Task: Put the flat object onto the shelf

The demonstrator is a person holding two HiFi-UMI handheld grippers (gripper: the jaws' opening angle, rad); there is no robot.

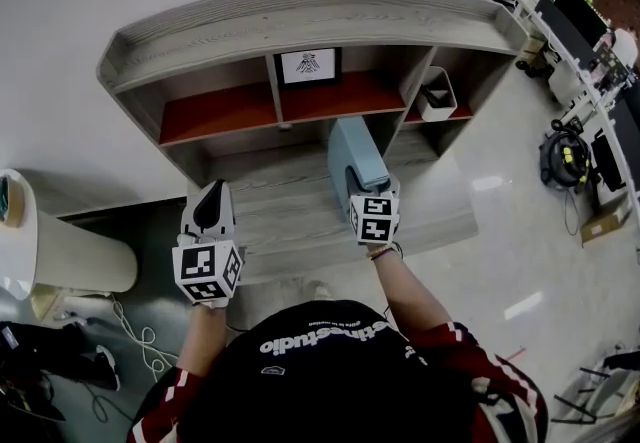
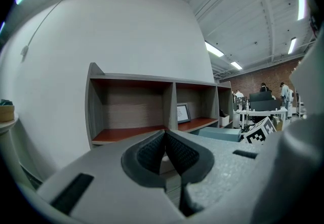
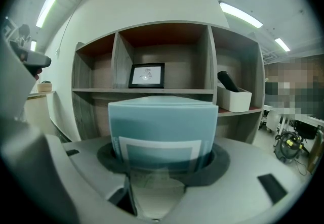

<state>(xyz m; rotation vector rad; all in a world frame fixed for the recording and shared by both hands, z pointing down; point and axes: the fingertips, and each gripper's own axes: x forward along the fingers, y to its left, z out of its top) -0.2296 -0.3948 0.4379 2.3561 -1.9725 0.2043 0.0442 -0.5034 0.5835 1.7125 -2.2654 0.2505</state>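
My right fingers (image 3: 223, 161) clench the flat object (image 3: 162, 122) at one end; sagging, it could snag the shelf (image 3: 96, 90) board mid-frame.

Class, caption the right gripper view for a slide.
Right gripper holds a blue box before the shelf, frame and bin.

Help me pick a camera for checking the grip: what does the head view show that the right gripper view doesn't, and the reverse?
Only the head view: the person's arms and black shirt, and the top board of the shelf seen from above. Only the right gripper view: the right hand-held gripper with its jaws closed on the blue flat object, seen close, plus ceiling lights. Both: the shelf, its framed picture, the white bin and the flat object.
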